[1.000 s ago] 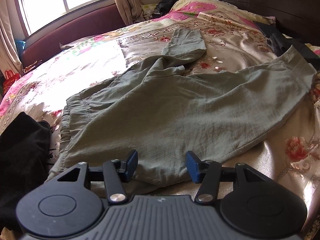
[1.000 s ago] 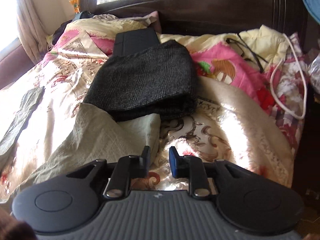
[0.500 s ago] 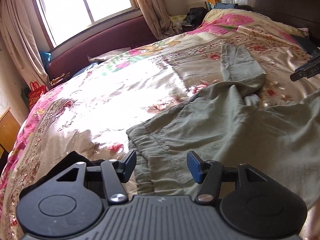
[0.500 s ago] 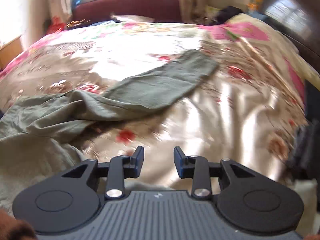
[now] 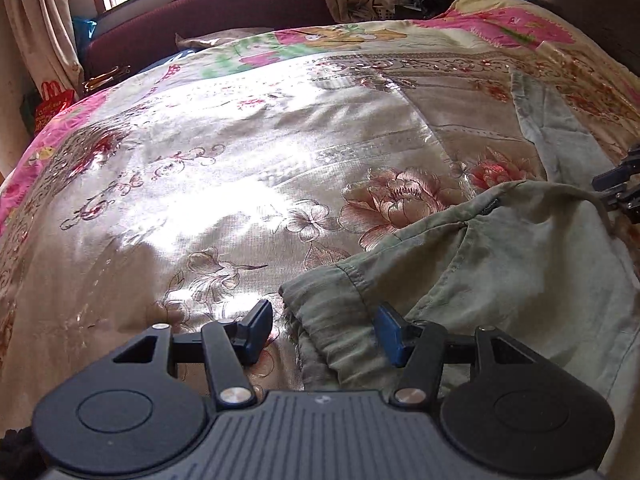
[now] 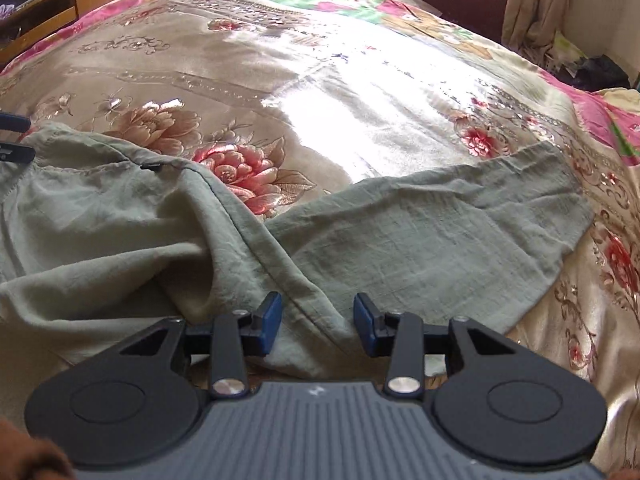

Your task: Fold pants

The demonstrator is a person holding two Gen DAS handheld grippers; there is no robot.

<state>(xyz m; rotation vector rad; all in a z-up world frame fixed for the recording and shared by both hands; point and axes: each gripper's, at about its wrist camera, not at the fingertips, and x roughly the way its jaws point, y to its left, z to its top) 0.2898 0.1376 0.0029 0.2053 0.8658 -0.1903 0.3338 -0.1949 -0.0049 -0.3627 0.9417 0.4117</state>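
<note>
Grey-green pants lie rumpled on the floral bedspread. My left gripper hovers open over the waistband corner, which lies between its blue pads without being pressed. In the right wrist view the pants fill the left, and one leg stretches out to the right. My right gripper is over the crotch fold, its jaws opening, cloth below them but not pinched. The right gripper's tip shows at the left view's right edge.
A maroon sofa and window stand beyond the bed's far side. A wooden cabinet sits at the upper left of the right wrist view. Curtains and a clutter of items lie at the far corner.
Both grippers swept across the bed, the left to the waistband corner, the right from the dark folded garments near the headboard to the pants' crotch. The right jaws widened.
</note>
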